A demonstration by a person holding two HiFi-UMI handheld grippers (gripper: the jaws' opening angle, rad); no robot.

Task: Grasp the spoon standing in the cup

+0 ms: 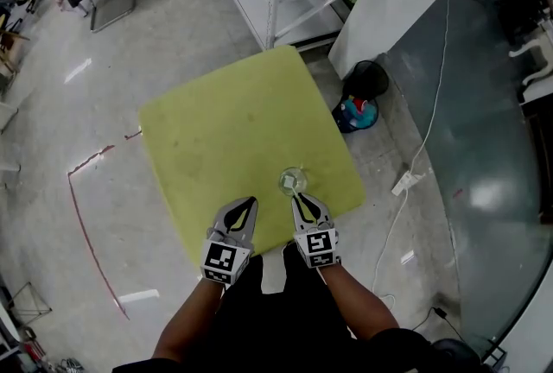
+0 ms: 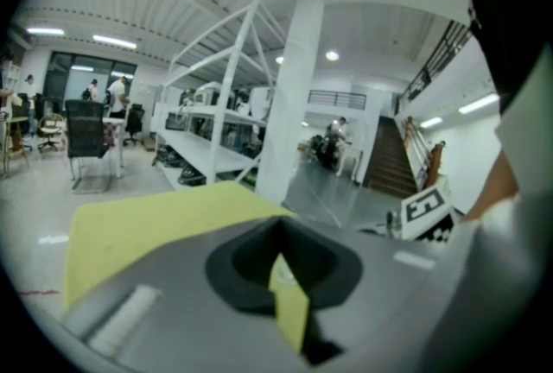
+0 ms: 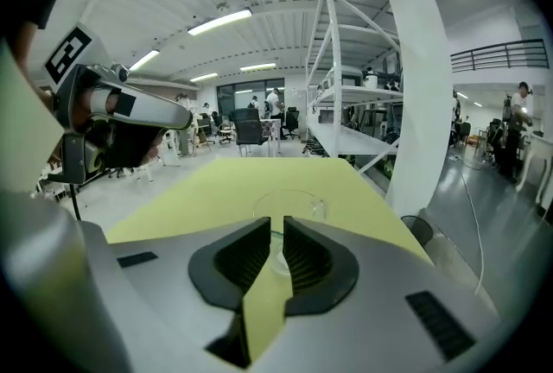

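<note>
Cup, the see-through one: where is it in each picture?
Head view: the cup stands near the close edge of the yellow table, right of the middle, just past the right gripper.
Left gripper view: I cannot pick it out.
Right gripper view: the cup is in the middle, straight behind the fingers.
Shared landmark: the yellow table, also in the left gripper view and the right gripper view.

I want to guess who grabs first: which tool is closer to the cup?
The right tool, tips nearly at the clear cup; the left tool sits farther.
</note>
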